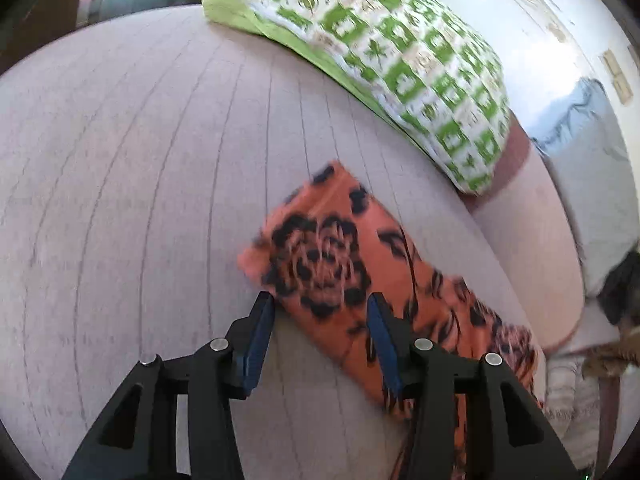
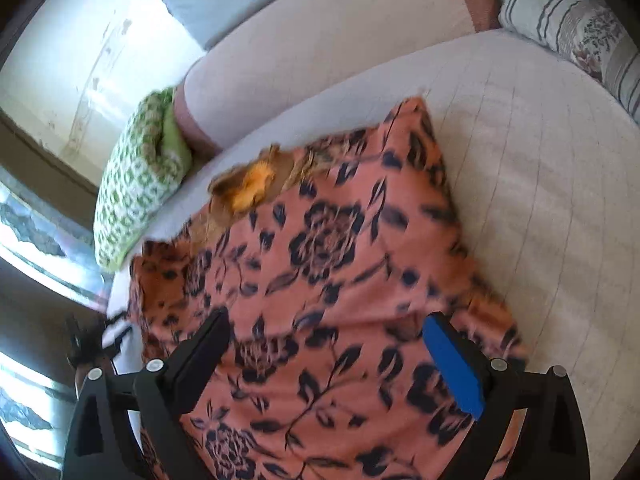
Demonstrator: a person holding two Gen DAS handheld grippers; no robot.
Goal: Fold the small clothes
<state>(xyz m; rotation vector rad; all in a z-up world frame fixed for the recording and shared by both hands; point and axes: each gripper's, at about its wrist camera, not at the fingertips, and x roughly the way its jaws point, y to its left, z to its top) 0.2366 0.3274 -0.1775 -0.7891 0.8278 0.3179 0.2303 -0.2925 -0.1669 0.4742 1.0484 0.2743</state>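
Note:
A salmon-orange garment with a black flower print [image 1: 320,256] lies flat on a pale quilted bed or sofa surface [image 1: 140,200]. In the left wrist view a folded end of it points away, and my left gripper [image 1: 320,312] hovers over its near edge. The blue pads stand apart, the cloth shows in the gap, and neither pad presses on it. In the right wrist view the garment [image 2: 328,248] spreads wide, with a yellow-orange trim patch [image 2: 254,190] at its far edge. My right gripper [image 2: 326,322] hangs above it, wide open, with nothing held.
A green-and-white patterned pillow [image 1: 380,52] lies beyond the garment, also seen in the right wrist view [image 2: 136,188]. A striped floral cushion [image 2: 572,28] sits at the far right. A padded backrest [image 2: 320,44] runs behind. Bare quilted surface [image 2: 540,200] lies right of the garment.

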